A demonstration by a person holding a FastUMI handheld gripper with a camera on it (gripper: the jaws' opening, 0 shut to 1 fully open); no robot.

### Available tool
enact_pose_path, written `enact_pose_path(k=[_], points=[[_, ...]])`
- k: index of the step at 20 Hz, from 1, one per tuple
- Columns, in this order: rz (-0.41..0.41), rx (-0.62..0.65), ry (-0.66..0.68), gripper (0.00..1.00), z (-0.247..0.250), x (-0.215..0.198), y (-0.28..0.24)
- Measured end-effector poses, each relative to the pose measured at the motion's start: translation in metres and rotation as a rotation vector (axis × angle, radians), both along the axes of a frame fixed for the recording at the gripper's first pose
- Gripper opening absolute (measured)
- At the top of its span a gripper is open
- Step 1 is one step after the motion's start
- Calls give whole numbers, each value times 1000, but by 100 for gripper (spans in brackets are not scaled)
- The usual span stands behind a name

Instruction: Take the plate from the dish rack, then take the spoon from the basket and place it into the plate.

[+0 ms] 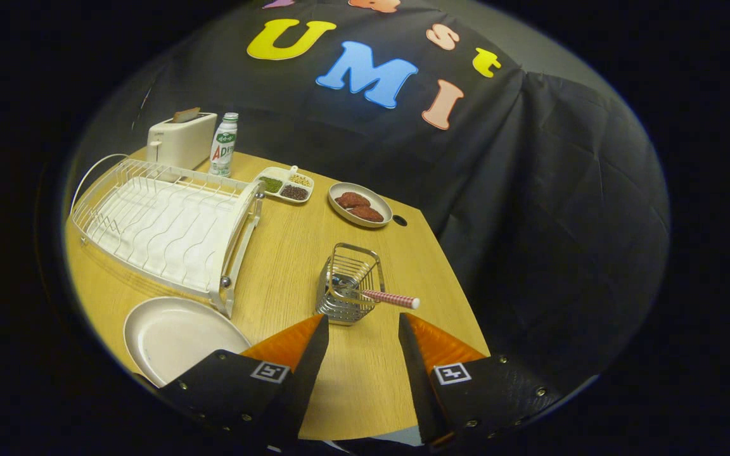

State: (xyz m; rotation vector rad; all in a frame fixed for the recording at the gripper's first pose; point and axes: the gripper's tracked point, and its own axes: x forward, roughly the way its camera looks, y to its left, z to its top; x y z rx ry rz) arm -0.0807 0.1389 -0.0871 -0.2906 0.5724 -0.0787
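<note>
Fingers of the gripper stand apart, grasping nothing, just short of the basket. With the plate already on the table beside the dish rack, the step is judged as spoon pickup. Align both fingers across the spoon handle protruding from the basket, 1 per side, then close.

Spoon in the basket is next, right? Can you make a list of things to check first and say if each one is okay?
1. Plate out of the dish rack and flat on the table: ok.
2. Gripper open, nothing held: ok.
3. Spoon handle sticks out of the basket toward the fingers: ok.
4. Handle just ahead of the fingers, not yet between them: not ok.
5. Spoon bowl free inside the basket: cannot tell.
</note>
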Motion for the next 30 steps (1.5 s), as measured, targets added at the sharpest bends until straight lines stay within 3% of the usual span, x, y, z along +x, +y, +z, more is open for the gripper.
enact_pose_path(k=[8, 13, 14, 15, 22, 24, 28, 30], points=[[55, 44, -21, 71, -6, 30, -43], [132, 103, -20, 70, -21, 48, -47], [152, 110, -18, 59, -23, 50, -46], [169, 111, -15, 56, -28, 54, -46], [274, 132, -20, 56, -42, 64, -45], [298, 136, -28, 30, -46, 69, -47], [356, 178, -42, 24, -37, 59, -37], [376, 170, -51, 13, -37, 60, -31]])
